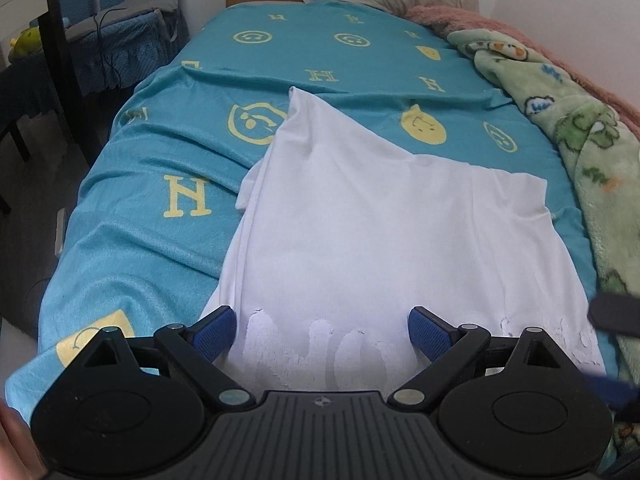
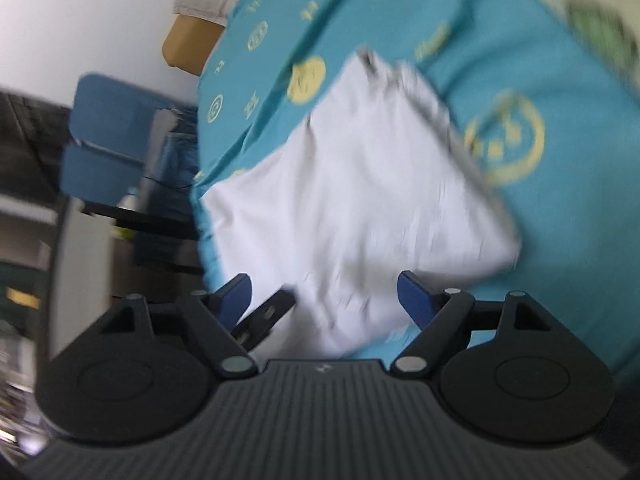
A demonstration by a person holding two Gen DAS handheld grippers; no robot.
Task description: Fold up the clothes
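Seemingly half-folded, the white shirt (image 1: 360, 216) lies rumpled on the bedspread (image 1: 168, 160); both grippers' fingers (image 1: 216, 330) spread wide.

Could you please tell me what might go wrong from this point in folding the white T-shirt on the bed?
1. The white T-shirt lies askew, with one edge folded under on its left; folding now may set in creases.
2. Both the left gripper and the right gripper have open jaws holding nothing, so a grab could also catch the teal bedsheet.
3. The right wrist view is motion-blurred, so aiming may be off.
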